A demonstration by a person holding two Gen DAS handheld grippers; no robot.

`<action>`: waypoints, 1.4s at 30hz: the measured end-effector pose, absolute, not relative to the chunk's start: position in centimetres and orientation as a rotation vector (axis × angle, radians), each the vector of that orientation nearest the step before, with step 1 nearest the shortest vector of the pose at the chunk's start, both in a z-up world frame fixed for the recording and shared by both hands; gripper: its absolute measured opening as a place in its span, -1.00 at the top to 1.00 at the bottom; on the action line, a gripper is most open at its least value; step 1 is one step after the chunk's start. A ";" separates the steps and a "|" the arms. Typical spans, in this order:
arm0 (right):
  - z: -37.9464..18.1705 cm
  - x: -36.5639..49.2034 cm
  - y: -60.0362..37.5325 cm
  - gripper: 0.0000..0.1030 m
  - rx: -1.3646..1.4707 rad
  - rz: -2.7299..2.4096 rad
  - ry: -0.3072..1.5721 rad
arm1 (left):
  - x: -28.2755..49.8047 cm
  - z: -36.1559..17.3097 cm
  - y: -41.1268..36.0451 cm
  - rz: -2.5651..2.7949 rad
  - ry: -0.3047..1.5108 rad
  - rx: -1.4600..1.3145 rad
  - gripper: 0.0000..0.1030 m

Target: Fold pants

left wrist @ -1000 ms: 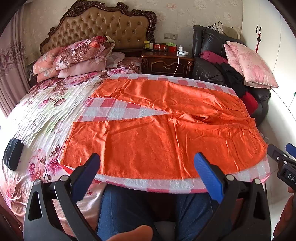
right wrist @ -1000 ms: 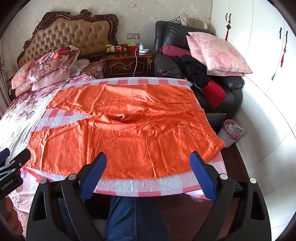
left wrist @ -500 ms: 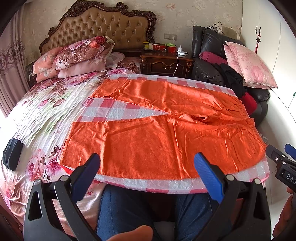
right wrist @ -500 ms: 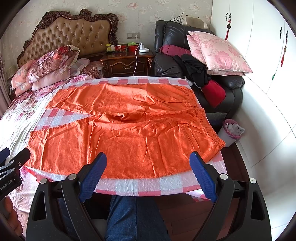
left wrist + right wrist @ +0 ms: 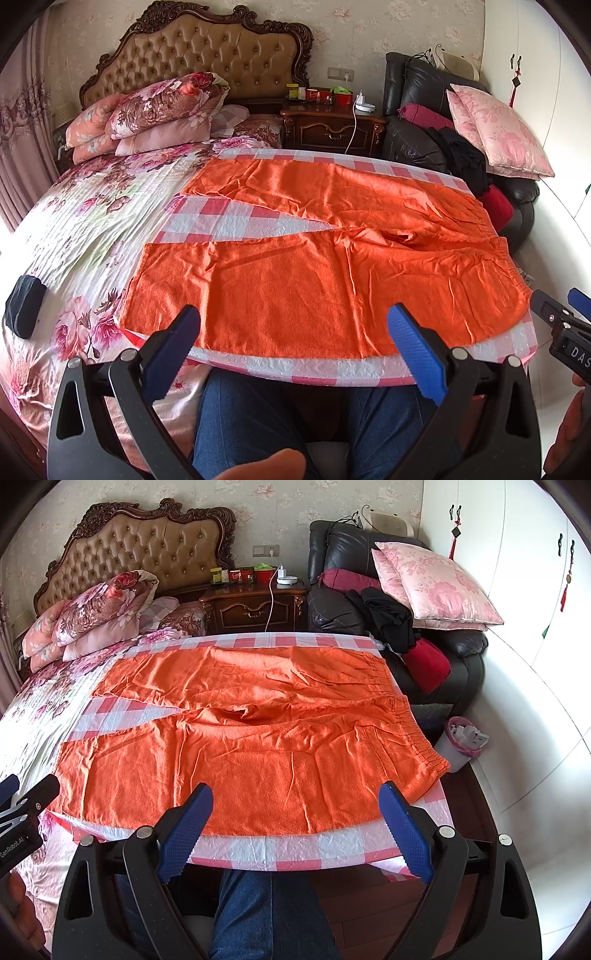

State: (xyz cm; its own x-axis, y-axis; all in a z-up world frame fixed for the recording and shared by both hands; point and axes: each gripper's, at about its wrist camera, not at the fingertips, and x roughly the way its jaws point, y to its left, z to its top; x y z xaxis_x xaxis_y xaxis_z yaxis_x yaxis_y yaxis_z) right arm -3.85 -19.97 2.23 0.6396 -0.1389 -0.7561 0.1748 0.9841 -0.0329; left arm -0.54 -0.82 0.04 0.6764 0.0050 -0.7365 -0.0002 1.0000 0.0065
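Observation:
Orange pants (image 5: 332,258) lie spread flat on a red-and-white checked cloth (image 5: 236,221) on the bed, legs pointing left, elastic waistband at the right; they also show in the right wrist view (image 5: 258,738). My left gripper (image 5: 295,332) is open and empty, hovering just short of the near leg's front edge. My right gripper (image 5: 295,812) is open and empty, just short of the front edge near the waistband end. Each gripper shows at the edge of the other's view.
A floral bedspread (image 5: 74,229) and stacked pillows (image 5: 155,110) lie left and behind. A dark pouch (image 5: 24,310) sits on the bed's left. A nightstand (image 5: 332,125), a black armchair with clothes (image 5: 399,627) and a small bin (image 5: 461,742) stand right.
Both grippers stay open and have barely shifted; the pants have not moved.

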 end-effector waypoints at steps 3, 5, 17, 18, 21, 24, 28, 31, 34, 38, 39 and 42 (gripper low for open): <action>2.2 -3.9 -20.0 -0.70 0.045 -0.180 0.858 | -0.5 0.2 -0.9 0.003 0.827 0.004 -0.97; 2.2 -3.9 -20.0 -0.71 0.045 -0.180 0.857 | -0.5 0.2 -0.8 0.004 0.827 0.004 -0.97; 2.4 -3.8 -20.1 -0.70 0.045 -0.182 0.857 | -0.2 0.8 -1.0 0.001 0.821 0.003 -0.97; 2.4 -3.8 -20.2 -0.70 0.045 -0.182 0.857 | -0.1 0.9 -1.2 0.000 0.821 0.003 -0.97; 2.4 -3.8 -20.2 -0.71 0.045 -0.182 0.856 | -0.2 0.8 -1.1 0.001 0.821 0.002 -0.97; 2.4 -3.8 -20.2 -0.70 0.045 -0.182 0.856 | -0.1 0.8 -1.1 0.001 0.821 0.001 -0.97; 2.5 -3.9 -20.2 -0.70 0.043 -0.182 0.858 | 0.0 0.9 -1.2 0.000 0.823 0.000 -0.97; 2.6 -3.9 -20.3 -0.71 0.045 -0.182 0.858 | -0.1 0.8 -1.1 -0.001 0.824 0.000 -0.97; 2.5 -3.9 -20.2 -0.71 0.044 -0.182 0.858 | -0.1 0.8 -1.1 0.000 0.824 -0.001 -0.97; 2.3 -3.6 -20.6 -0.71 0.044 -0.184 0.864 | -0.1 0.7 -1.0 0.000 0.822 -0.001 -0.97; 2.1 -3.5 -20.5 -0.71 0.043 -0.186 0.866 | -0.1 0.7 -1.1 -0.003 0.825 -0.002 -0.97; 1.4 -3.1 -20.7 -0.71 0.039 -0.182 0.881 | 0.5 0.0 -1.2 -0.013 0.838 0.000 -0.97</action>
State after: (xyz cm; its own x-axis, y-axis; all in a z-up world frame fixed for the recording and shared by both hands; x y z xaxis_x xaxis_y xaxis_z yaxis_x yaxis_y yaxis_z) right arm -3.09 -20.68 1.37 0.6219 -0.1417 -0.7701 0.1742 0.9839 -0.0404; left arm 0.48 -1.22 0.03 0.6688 -0.0118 -0.7433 0.0120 0.9999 -0.0051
